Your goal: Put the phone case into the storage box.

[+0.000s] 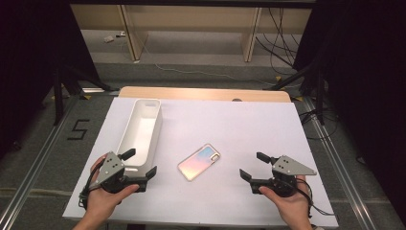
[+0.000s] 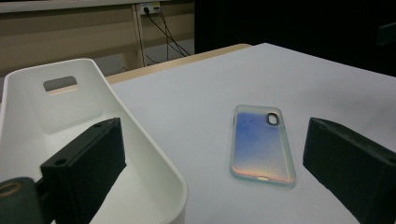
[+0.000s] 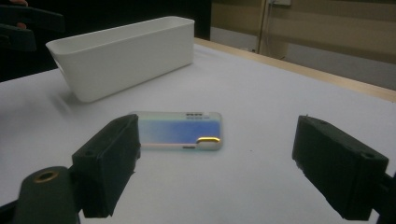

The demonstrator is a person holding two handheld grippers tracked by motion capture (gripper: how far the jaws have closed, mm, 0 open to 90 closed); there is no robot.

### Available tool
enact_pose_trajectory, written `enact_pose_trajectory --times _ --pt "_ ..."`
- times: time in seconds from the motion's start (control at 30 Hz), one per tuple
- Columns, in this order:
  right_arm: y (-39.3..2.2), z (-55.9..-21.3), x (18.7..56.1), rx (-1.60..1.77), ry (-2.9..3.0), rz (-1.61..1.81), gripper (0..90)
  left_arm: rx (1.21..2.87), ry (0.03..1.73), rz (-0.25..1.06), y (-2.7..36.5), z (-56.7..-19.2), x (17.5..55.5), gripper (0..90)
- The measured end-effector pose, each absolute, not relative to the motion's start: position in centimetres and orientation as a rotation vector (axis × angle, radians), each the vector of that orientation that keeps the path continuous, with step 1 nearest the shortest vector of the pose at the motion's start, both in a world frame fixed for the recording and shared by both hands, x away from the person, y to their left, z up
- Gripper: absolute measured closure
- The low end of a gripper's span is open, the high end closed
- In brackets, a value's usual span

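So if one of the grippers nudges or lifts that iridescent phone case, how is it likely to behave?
The phone case lies flat and thin on the smooth white table, so a push would probably slide it, not tip or roll it. It looks like an empty shell, likely light and somewhat bendy. Its low edge may be hard to pinch.

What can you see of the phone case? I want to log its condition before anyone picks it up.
The phone case is a thin, glossy shell with an iridescent blue-to-peach sheen, a clear rim and a dark oval camera cutout near one corner. It looks like plastic. It lies flat and slantwise on the white table, right of the white bin, and nothing touches it.
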State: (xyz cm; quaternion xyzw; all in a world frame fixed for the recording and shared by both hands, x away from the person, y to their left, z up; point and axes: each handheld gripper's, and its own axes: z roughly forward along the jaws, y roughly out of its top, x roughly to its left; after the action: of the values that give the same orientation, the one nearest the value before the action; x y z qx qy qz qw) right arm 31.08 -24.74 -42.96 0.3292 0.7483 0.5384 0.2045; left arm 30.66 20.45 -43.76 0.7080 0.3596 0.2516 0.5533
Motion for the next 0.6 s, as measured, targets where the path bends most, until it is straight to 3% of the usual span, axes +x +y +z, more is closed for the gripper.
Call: enact_pose_trajectory --times 0.2,0.3,0.37,0.43,0.6 --pt "-24.2 -43.3 31.5 0.904 2.097 1.545 16.7 1.666 0.852 0.595 20.6 -43.6 30.7 8.0" --pt "-23.6 -43.1 31.4 0.9 2.101 1.555 21.4 1.655 0.856 0.568 20.5 -43.8 30.8 8.6" --pt "-23.4 -42.7 31.2 0.869 2.115 1.521 30.9 1.661 0.852 0.573 20.6 -43.8 30.7 9.2" --pt "-22.9 -42.3 31.3 0.82 2.134 1.479 50.3 1.656 0.851 0.575 20.7 -43.7 30.5 10.8" --pt "-20.5 -42.3 32.2 0.754 2.243 1.484 79.4 1.647 0.847 0.568 21.0 -43.6 30.3 16.3"
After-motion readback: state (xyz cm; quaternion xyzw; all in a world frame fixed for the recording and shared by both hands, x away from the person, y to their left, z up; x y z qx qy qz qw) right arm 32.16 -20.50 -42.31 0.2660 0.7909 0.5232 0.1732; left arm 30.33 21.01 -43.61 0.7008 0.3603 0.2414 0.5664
